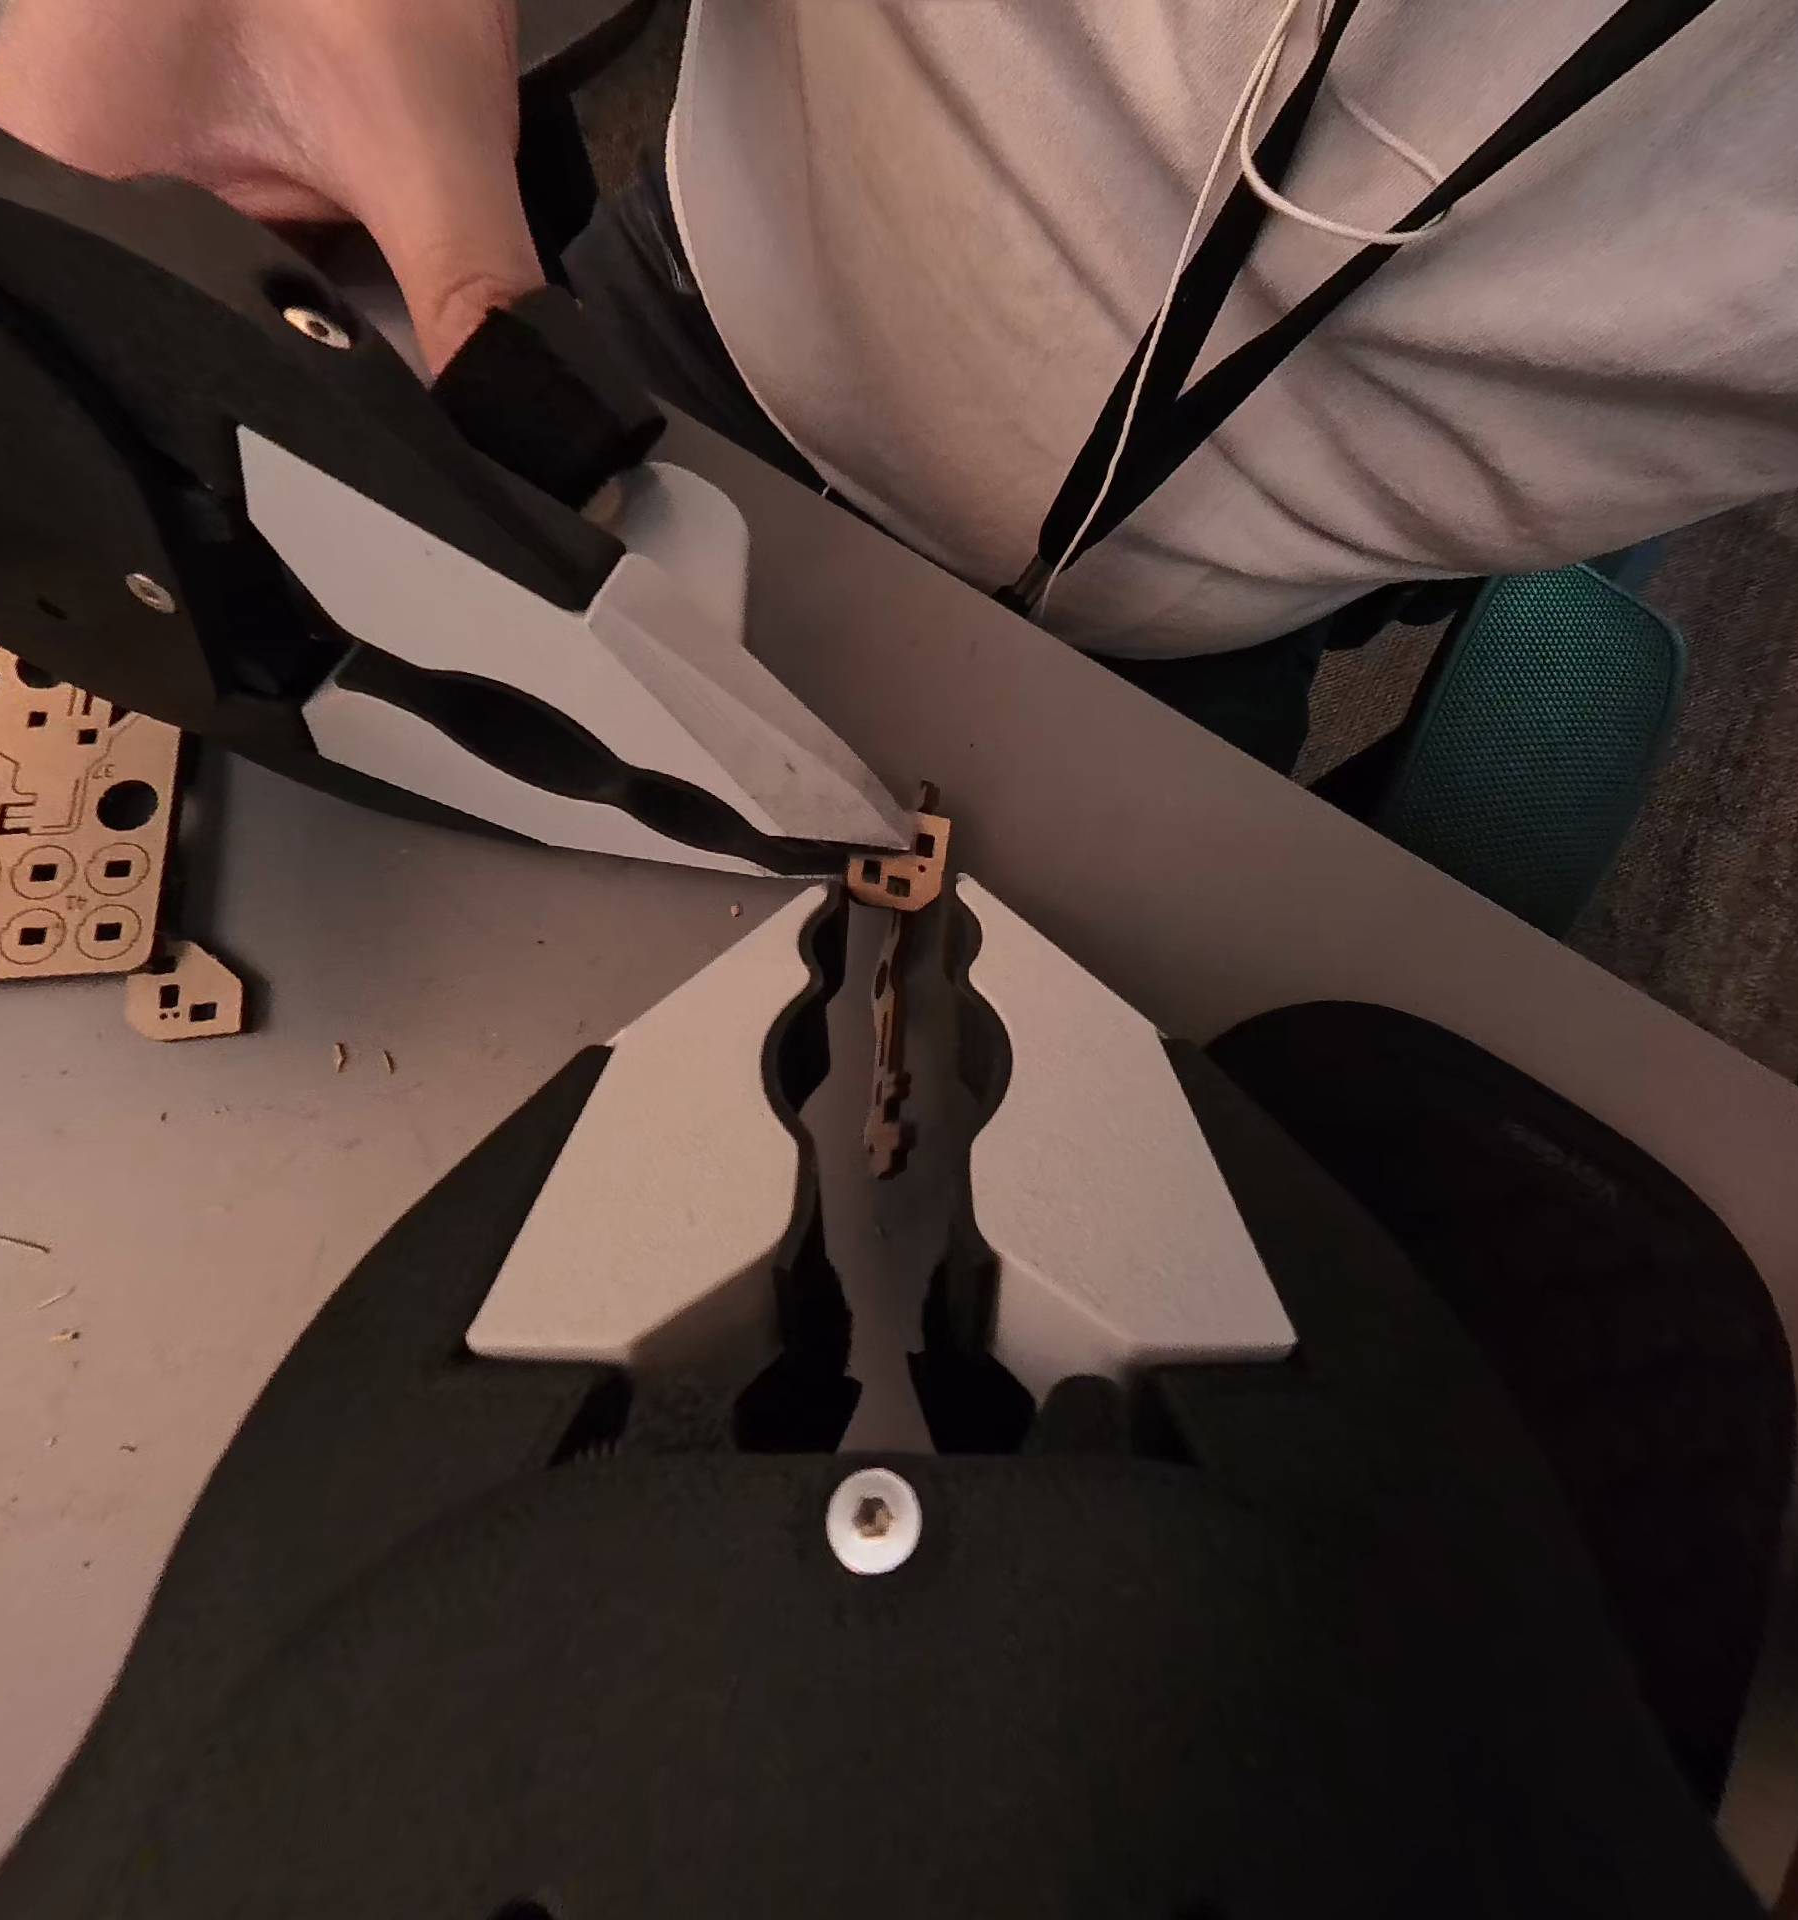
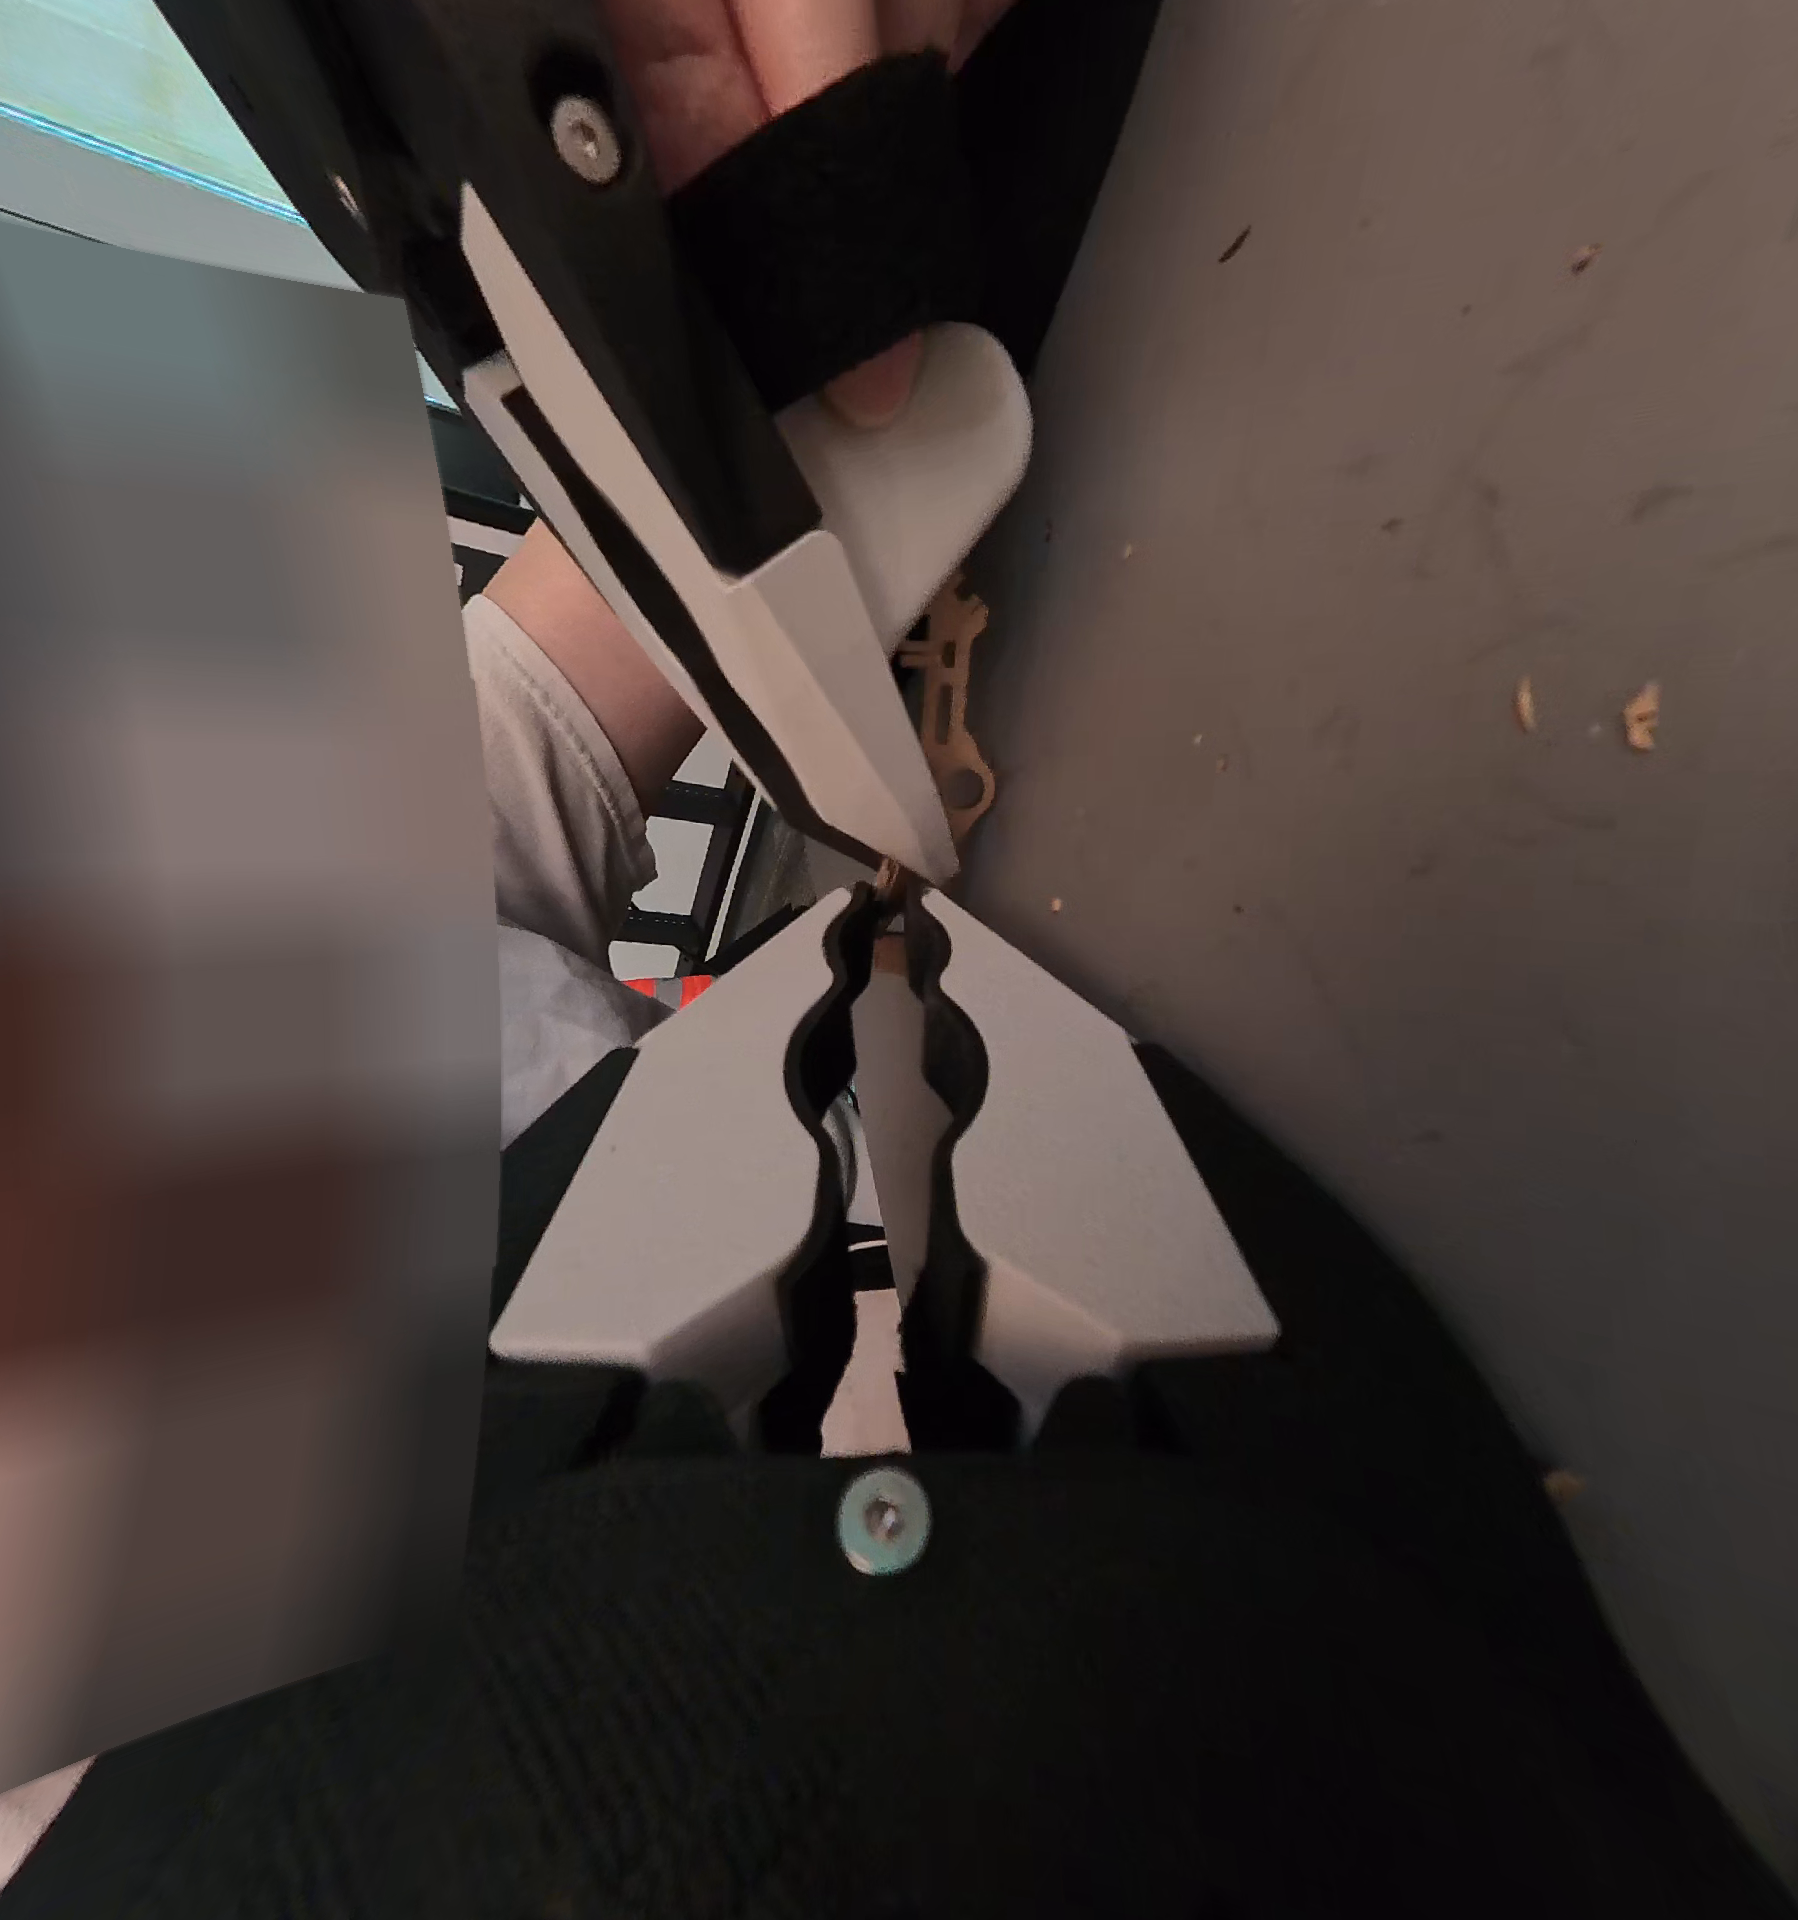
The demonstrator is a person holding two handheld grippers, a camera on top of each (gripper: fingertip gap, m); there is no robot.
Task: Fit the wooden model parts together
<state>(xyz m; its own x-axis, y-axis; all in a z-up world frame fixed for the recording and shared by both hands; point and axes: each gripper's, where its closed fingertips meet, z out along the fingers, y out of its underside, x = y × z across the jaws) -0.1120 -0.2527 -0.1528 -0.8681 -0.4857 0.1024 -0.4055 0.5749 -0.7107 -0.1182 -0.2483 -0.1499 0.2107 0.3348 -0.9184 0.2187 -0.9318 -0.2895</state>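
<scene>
I have the long wooden strip (image 1: 887, 1039) clamped edge-on in my left gripper (image 1: 890, 904), its notched length running back between the fingers toward the camera, above the grey table (image 1: 355, 1195) near its front edge. At its far end sits the small house-shaped piece (image 1: 900, 862), pinched at the tips of my right gripper (image 1: 900, 842), which comes in from the upper left. The 2 tools meet nose to nose, so I judge the small piece is being pressed onto the strip's end tab; whether it is fully seated I cannot tell.

From the right wrist view the joint is almost hidden: only a sliver of wood shows between my right gripper's (image 2: 890, 894) nearly closed tips, with the left gripper (image 2: 926, 842) just beyond and more of the strip (image 2: 952, 717) behind its finger.

I hold the strip edge-on, I think, so the slot faces the incoming piece squarely.

Further left on the table lie a 2nd house-shaped piece (image 1: 186, 997) and the punched-out wooden sheet (image 1: 43, 821), with wood crumbs (image 1: 355, 1060) scattered about.
</scene>
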